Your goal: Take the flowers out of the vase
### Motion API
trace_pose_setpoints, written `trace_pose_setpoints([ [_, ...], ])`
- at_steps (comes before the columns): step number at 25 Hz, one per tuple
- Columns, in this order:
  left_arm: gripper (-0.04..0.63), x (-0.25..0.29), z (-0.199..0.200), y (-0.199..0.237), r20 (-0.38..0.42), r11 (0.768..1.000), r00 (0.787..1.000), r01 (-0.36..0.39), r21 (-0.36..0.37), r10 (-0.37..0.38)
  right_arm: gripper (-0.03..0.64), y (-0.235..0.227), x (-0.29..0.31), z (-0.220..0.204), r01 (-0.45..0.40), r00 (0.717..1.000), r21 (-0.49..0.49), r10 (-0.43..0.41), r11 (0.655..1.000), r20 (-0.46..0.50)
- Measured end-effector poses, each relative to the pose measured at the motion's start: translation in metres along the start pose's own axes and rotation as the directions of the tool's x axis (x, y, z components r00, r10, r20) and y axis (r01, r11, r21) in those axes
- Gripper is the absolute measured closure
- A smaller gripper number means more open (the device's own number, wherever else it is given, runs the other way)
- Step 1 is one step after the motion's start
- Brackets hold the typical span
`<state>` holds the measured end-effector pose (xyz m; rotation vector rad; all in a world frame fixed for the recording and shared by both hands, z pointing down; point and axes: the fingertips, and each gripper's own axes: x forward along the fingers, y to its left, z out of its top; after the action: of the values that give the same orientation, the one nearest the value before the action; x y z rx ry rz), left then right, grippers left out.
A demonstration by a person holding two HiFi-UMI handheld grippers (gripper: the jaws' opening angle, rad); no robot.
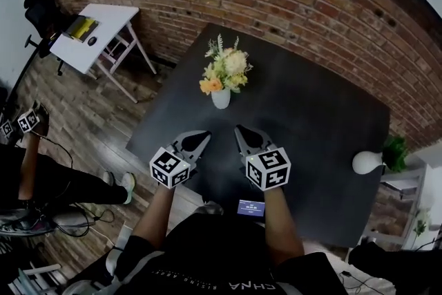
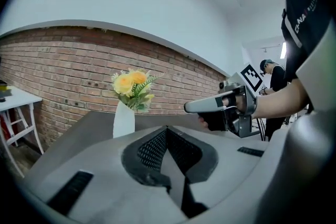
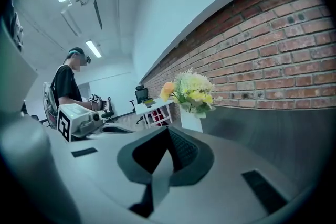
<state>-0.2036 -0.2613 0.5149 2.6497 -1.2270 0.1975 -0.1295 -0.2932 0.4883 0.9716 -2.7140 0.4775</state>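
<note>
A bunch of yellow, orange and white flowers [image 1: 224, 70] stands in a small white vase [image 1: 221, 99] on the dark table [image 1: 311, 114]. My left gripper [image 1: 202, 138] and right gripper [image 1: 241, 131] hover side by side over the table's near part, short of the vase, both shut and empty. The left gripper view has the vase [image 2: 124, 120] and flowers [image 2: 132, 87] ahead to the left, with the right gripper [image 2: 190, 108] to the right. Ahead in the right gripper view stand the flowers [image 3: 191, 91] and the vase [image 3: 192, 122].
A white round vase [image 1: 367, 162] with a green plant [image 1: 396, 150] sits at the table's right edge. A white side table [image 1: 97, 34] stands at the left by the brick wall. Another person [image 1: 41, 176] with grippers is at the far left.
</note>
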Motion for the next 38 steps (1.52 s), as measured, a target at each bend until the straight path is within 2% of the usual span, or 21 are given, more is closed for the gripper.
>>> trace_pose_setpoints([
  [3,0.592,0.007,-0.002,0.009,0.003,1.000,1.000,0.000,-0.020,0.000,0.611,-0.003,0.007,0.000,0.014,1.000,-0.013,-0.014,1.000,-0.014],
  [7,0.592,0.022,0.000,0.017,0.015,0.999,0.999,-0.034,-0.039,0.035,0.610,-0.022,0.009,0.010,0.025,1.000,-0.031,-0.025,0.999,-0.014],
  [16,0.592,0.038,0.007,0.023,0.027,0.996,0.998,-0.051,-0.070,0.053,0.609,-0.038,0.024,0.016,-0.026,0.999,-0.039,0.025,0.999,-0.034],
  [23,0.592,0.041,0.012,0.040,0.031,0.991,0.991,-0.127,-0.043,0.129,0.609,-0.044,0.036,0.015,-0.052,0.998,-0.024,0.051,0.998,-0.046],
  [29,0.592,0.050,0.014,0.059,0.012,0.989,0.989,-0.145,-0.029,0.145,0.609,-0.049,0.051,0.024,-0.090,0.996,-0.008,0.090,0.996,-0.027],
  [32,0.588,0.056,0.013,0.075,0.003,0.986,0.987,-0.163,-0.039,0.164,0.607,-0.052,0.060,0.027,-0.124,0.991,-0.018,0.123,0.992,-0.049],
  [34,0.495,0.061,0.010,0.084,-0.019,0.984,0.985,-0.174,-0.050,0.173,0.582,-0.054,0.067,0.027,-0.147,0.987,-0.016,0.145,0.989,-0.072],
  [38,0.352,0.074,0.003,0.100,-0.066,0.980,0.979,-0.196,-0.047,0.192,0.465,-0.061,0.077,0.030,-0.159,0.983,0.001,0.159,0.987,-0.095],
])
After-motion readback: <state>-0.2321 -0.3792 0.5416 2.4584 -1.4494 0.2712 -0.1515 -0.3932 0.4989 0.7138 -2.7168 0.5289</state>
